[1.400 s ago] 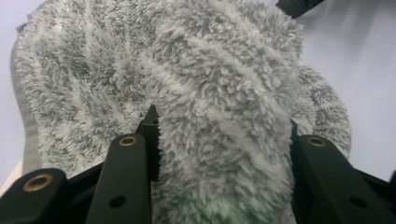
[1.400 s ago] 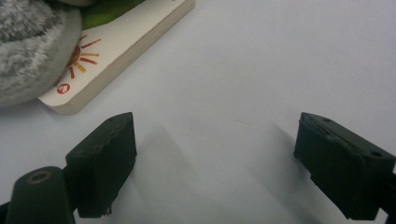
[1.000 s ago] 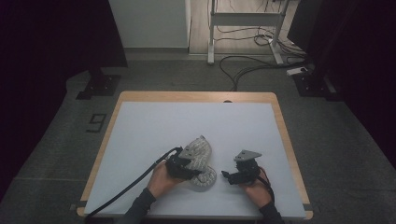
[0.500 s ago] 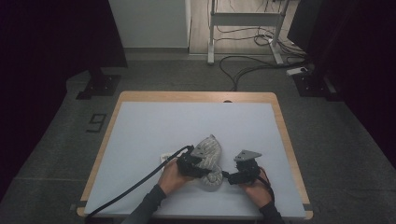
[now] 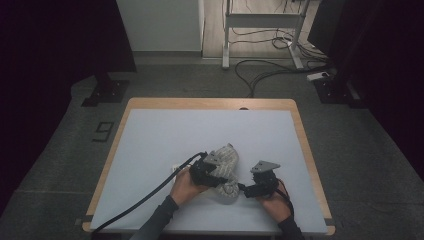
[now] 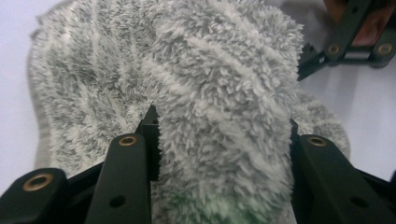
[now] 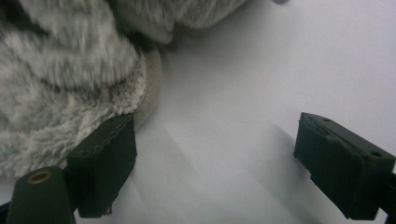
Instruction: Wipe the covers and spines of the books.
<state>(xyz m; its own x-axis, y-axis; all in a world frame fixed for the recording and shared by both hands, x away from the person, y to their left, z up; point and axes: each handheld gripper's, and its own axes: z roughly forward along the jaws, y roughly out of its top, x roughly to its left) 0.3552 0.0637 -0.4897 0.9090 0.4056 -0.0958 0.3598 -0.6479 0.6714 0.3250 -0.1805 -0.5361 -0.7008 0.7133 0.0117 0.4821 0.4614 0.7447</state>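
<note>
A: Since a second ago the left gripper (image 5: 216, 175) has slid rightward along the near part of the white tabletop with the pale wooden rim (image 5: 150, 145), and the fluffy grey-and-white striped fleece sock (image 5: 226, 167) has gone with it, so the bundle now lies closer to the right gripper (image 5: 246, 188) than it did.

B: And the right one?

A: Hardly shifted. Its hand (image 5: 272, 200) sits at the same near-right spot beside the sock.

B: What are the left jaws doing?

A: In the left gripper view they are clamped on a thick fold of the sock (image 6: 219, 116), one jaw pressed into the pile on either side, with the rest of the fleece spread flat on the table behind that fold.

B: Right jaws?

A: Spread wide apart, with nothing between them but bare tabletop (image 7: 243, 116). In the right gripper view the one jaw rests just against the sock's (image 7: 70, 93) paler ribbed edge, while the other stands well away from the sock.

B: Where is the sock overall?

A: On the table, crumpled, directly between the two grippers in the high view; the left gripper lies over the sock's left part, the right gripper's tips meet its lower right edge. A black cable (image 5: 145, 197) trails from the left gripper, away from the sock, off the near-left table edge
</note>
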